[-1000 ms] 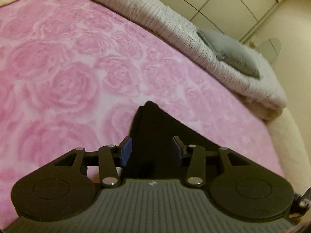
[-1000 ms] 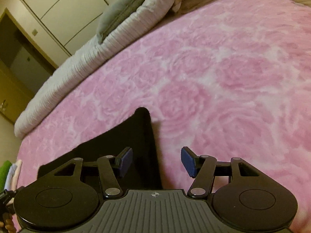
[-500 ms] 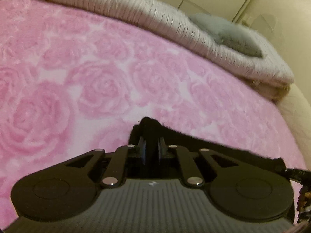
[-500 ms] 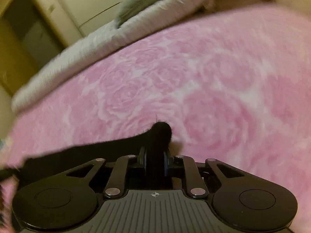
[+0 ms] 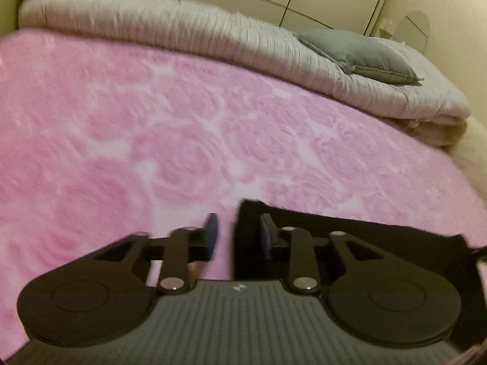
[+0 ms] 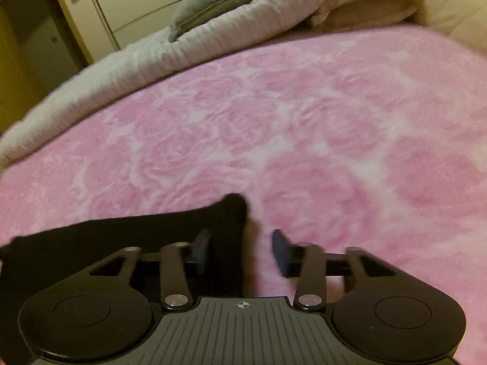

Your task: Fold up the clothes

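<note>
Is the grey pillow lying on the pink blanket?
No, the grey pillow rests on the rolled pale quilt at the far edge, not on the pink blanket.

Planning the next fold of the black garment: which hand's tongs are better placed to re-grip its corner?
Right, probably. The right tongs, opening, straddle the black garment corner. The left tongs, also opening, have only its edge between them.
</note>
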